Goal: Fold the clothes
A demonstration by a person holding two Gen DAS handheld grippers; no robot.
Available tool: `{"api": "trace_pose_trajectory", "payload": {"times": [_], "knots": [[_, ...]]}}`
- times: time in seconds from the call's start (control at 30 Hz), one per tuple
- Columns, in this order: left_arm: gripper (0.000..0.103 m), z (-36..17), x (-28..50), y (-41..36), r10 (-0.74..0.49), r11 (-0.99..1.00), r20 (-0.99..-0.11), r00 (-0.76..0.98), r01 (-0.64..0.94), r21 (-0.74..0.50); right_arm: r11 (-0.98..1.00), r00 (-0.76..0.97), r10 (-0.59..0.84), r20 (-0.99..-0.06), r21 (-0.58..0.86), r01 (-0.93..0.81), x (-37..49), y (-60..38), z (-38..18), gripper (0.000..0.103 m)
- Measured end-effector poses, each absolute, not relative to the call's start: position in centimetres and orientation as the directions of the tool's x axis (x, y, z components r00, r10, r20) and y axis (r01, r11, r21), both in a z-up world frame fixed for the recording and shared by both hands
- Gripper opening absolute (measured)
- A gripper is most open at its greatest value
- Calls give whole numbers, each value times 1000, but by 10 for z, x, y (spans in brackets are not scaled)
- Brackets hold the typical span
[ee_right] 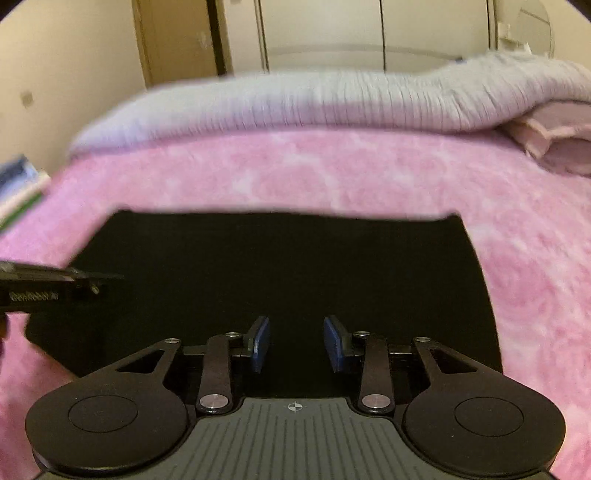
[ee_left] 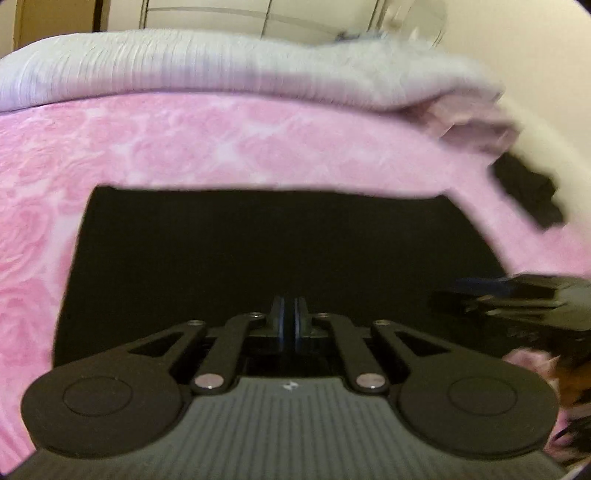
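On the bed, over a pink rose-patterned blanket, a black garment is seen laid flat, roughly rectangular, its far edge straight and its corners squared. In the left wrist view the left claw is held low above the near part of the garment, its two blue-edged fingers pressed together; whether any cloth is pinched between them cannot be told against the black. In the right wrist view the right claw is positioned over the same garment's near edge with its blue pads set apart and nothing between them. Each claw is glimpsed at the margin of the other's view, so the two are placed side by side above the cloth. Beyond the garment, a pale grey ribbed blanket is bunched along the far side of the bed, with a folded light pink cloth beside it at the right. A second small dark item is noted on the pink blanket near the right edge, blurred. Pale wardrobe doors are visible behind.
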State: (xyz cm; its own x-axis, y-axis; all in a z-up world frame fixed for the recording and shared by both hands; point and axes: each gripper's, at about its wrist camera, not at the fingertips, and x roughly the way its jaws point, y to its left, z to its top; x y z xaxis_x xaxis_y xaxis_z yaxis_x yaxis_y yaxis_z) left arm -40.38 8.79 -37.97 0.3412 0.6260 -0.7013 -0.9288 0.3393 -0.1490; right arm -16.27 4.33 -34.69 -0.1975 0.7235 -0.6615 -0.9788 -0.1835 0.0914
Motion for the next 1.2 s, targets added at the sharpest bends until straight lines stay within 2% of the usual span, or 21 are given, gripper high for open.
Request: {"api": "trace_pose_trajectory", "payload": {"times": [0.1,0.13,0.17,0.23,0.33,0.43,0.5,0.57,0.63,0.77,0.8,0.83,0.87,0.93,0.97,1.03,1.2], "knots": [[3,-385,-437,83,654,293,-689,313,-944,-151,-150,-139,731,-668,41,-988,-141,37,-358,34],[3,-384,-451,81,660,267,-689,299,-951,-157,-134,-127,735,-666,40,-990,-130,32,-358,22],[3,-383,-464,79,667,241,-688,284,-957,-161,-113,-124,733,-669,60,-992,-117,28,-356,16],[3,-378,-485,76,670,180,-695,263,-965,-191,-46,-52,728,-683,26,-999,-102,22,-352,17],[2,-360,-495,64,682,128,-677,275,-957,-260,39,-21,715,-699,70,-997,-92,12,-340,17],[3,-351,-481,44,688,165,-637,347,-930,-328,-1,-98,739,-667,144,-990,-112,-2,-327,17],[10,-358,-466,40,670,196,-656,348,-935,-297,-63,-171,746,-644,187,-980,-132,-10,-325,17],[3,-369,-463,38,667,174,-683,298,-954,-246,-103,-179,726,-664,152,-983,-148,-9,-335,18],[3,-372,-482,37,676,88,-694,248,-962,-258,-93,-167,705,-689,143,-985,-144,-8,-349,17],[4,-366,-521,26,692,-37,-701,172,-962,-272,60,-192,671,-717,310,-949,-99,-20,-342,18],[12,-363,-528,19,692,-72,-699,180,-946,-315,129,-187,663,-725,357,-925,-85,-26,-340,18],[27,-359,-535,13,693,-106,-696,189,-928,-357,178,-214,670,-711,434,-883,-73,-35,-340,25],[28,-357,-540,7,698,-127,-685,209,-906,-405,222,-243,679,-693,509,-831,-61,-44,-341,47],[32,-358,-543,-2,714,-137,-646,272,-850,-509,296,-275,719,-638,640,-709,-45,-63,-345,74],[38,-363,-543,-1,714,-158,-638,290,-821,-549,317,-294,734,-612,693,-648,-40,-69,-347,76],[43,-374,-542,1,715,-198,-619,325,-755,-625,352,-337,746,-575,770,-532,-36,-69,-359,76],[43,-399,-543,10,729,-288,-568,381,-582,-760,427,-302,794,-528,837,-343,-30,-56,-380,76]]}}
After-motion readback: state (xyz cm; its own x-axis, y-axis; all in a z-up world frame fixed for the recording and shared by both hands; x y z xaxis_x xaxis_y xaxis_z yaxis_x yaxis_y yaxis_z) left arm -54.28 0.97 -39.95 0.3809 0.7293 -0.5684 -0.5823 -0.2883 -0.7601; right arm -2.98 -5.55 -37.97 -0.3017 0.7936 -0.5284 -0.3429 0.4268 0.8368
